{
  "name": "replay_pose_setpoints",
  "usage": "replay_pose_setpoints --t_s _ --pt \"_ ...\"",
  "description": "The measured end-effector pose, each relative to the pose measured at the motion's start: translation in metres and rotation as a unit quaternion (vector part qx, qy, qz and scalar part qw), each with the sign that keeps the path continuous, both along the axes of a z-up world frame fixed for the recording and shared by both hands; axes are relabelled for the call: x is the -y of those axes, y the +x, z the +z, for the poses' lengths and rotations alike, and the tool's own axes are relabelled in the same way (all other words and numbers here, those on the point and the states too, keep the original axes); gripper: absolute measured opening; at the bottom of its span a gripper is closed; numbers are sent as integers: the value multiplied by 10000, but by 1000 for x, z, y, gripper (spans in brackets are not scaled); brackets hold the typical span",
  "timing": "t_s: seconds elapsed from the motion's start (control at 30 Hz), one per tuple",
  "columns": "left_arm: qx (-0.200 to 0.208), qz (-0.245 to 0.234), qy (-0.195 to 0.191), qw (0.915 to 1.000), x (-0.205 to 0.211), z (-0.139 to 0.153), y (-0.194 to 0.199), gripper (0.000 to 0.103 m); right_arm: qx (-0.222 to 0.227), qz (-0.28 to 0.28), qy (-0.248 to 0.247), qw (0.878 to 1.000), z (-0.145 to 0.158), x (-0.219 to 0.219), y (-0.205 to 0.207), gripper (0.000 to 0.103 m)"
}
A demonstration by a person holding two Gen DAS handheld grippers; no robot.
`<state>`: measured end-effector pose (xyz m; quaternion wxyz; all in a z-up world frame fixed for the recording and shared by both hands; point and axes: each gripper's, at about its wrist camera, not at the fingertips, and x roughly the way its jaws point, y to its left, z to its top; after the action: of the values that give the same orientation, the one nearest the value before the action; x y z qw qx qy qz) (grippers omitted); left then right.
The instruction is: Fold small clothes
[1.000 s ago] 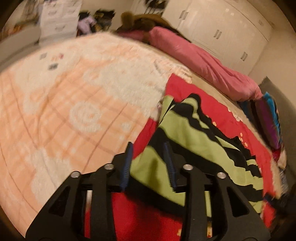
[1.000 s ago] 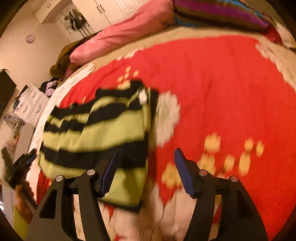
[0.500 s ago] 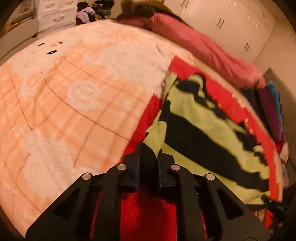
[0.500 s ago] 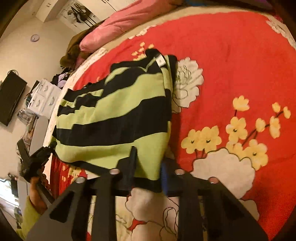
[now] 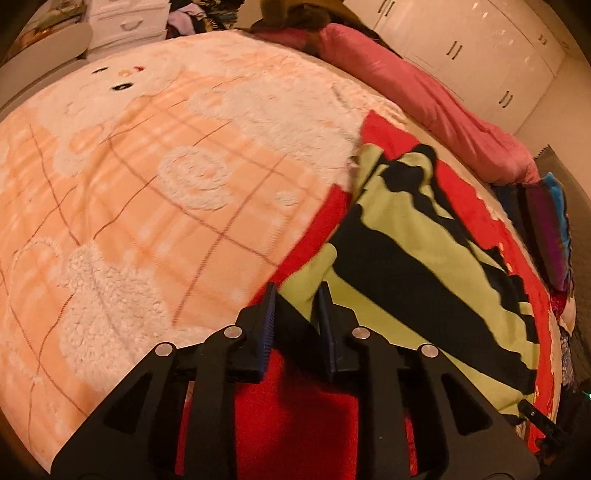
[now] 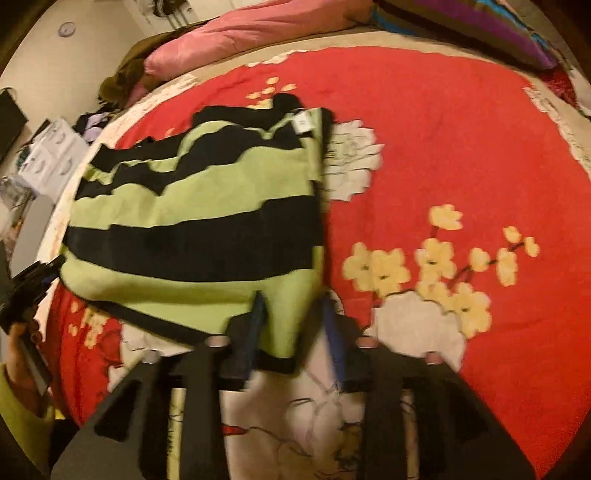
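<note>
A small green-and-black striped garment [image 5: 424,251] lies flat on a red flowered blanket [image 5: 303,417]; it also shows in the right wrist view [image 6: 207,206]. My left gripper [image 5: 295,299] is open, its jaws a little apart around the garment's near-left corner. My right gripper [image 6: 291,310] is open, its jaws apart around the garment's near-right corner, which lies between them. The left gripper [image 6: 33,280] and the hand holding it show at the left edge of the right wrist view.
A fluffy peach-and-white blanket [image 5: 147,192] covers the bed's left part. A pink quilt [image 5: 424,99] lies along the far edge. A striped purple-and-blue pillow [image 6: 480,26] sits at the far right. White wardrobes [image 5: 480,44] and drawers [image 5: 125,22] stand behind.
Both grippers shut on the garment's near corners half a second ago. Now both have opened and the garment lies spread flat, with its corners still between the jaws.
</note>
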<state>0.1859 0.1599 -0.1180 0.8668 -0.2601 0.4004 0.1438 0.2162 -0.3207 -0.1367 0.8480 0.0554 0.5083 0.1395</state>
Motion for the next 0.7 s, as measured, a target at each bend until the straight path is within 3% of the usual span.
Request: replay_pose_setpoints --t_s 0.1,0.27,0.33,0.4,0.47,0.5,0.6,0.7 --pt "56 33 -32 10000 -2 1 -3 17 -11 -110 53 9999 2 7 -2 42" --pt "330 124 288 9990 4 22 -12 17 213 -170 -45 9996 19 12 -13 48" --pt "429 171 358 9983 5 29 -18 17 364 -204 -7 9991 29 16 -18 59" --pt "489 191 374 9979 6 34 -23 19 439 -214 68 9988 36 20 -23 59" --pt "537 215 432 9974 7 39 -29 31 500 -207 115 9985 43 19 -26 66" --pt "560 220 451 9972 7 41 -32 33 543 -205 123 9982 46 19 -28 75" --pt "619 237 585 9961 10 48 -39 42 710 -162 122 9973 58 14 -32 80" --pt "625 263 776 9947 14 54 -47 58 964 -110 25 9953 70 5 -38 88"
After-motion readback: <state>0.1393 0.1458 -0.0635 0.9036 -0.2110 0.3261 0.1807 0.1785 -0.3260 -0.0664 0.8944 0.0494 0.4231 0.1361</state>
